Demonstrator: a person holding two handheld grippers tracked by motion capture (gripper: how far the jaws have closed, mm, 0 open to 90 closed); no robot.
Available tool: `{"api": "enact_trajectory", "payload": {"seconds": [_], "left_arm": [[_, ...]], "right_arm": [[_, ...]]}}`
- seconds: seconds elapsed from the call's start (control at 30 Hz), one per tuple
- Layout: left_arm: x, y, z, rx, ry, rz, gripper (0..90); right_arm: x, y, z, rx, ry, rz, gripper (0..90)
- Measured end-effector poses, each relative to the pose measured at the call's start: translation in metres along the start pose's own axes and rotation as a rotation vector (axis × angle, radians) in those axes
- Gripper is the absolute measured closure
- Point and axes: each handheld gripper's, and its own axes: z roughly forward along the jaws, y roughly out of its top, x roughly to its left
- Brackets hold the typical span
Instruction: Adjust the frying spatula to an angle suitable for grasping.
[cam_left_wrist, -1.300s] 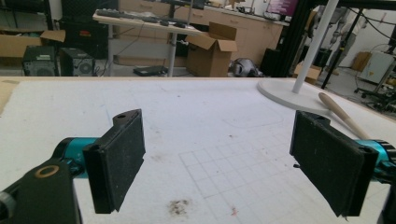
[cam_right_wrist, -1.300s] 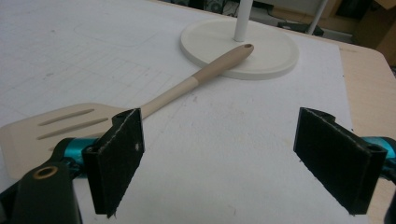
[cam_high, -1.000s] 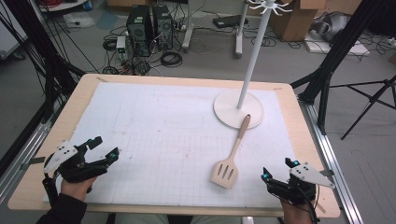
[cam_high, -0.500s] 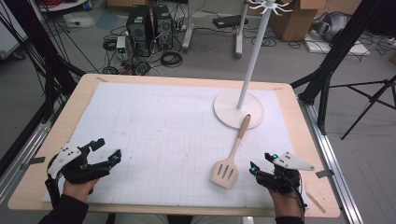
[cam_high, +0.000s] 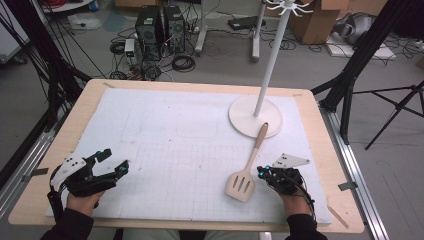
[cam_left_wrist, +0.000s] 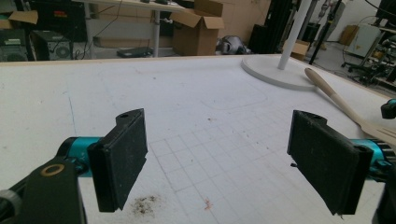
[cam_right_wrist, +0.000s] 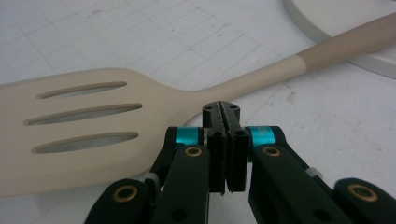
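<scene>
A beige slotted spatula (cam_high: 241, 183) lies on the white gridded mat (cam_high: 170, 150), its handle pointing up toward the white stand base (cam_high: 245, 120). My right gripper (cam_high: 261, 171) sits just right of the spatula head. In the right gripper view its jaws (cam_right_wrist: 222, 109) are pressed flat together with nothing between them, tips at the edge of the spatula's neck (cam_right_wrist: 187, 100); they have just been closing. My left gripper (cam_high: 114, 161) rests at the mat's front left, open wide. In the left gripper view its pads (cam_left_wrist: 121, 163) frame bare mat, with the spatula (cam_left_wrist: 336, 98) far off.
A white pole stand (cam_high: 267, 60) rises from its round base at the back right of the mat. The wooden table edge (cam_high: 345, 165) runs close to my right hand. Cables, computer towers and tripod legs are on the floor beyond.
My right gripper moved left and forward to the spatula's head and its jaws went from open to shut. The left gripper stayed where it was.
</scene>
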Motion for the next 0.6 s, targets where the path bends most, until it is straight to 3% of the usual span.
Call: {"api": "enact_trajectory", "payload": {"seconds": [0.2, 0.6], "left_arm": [[-0.001, -0.001, 0.001, 0.007, -0.002, 0.0, 20.4], [0.0, -0.001, 0.0, 0.011, 0.002, -0.002, 21.2]], "right_arm": [[0.004, 0.001, 0.012, 0.044, 0.027, -0.032, 89.5], [0.015, 0.009, 0.026, 0.046, 0.066, -0.057, 89.5]]}}
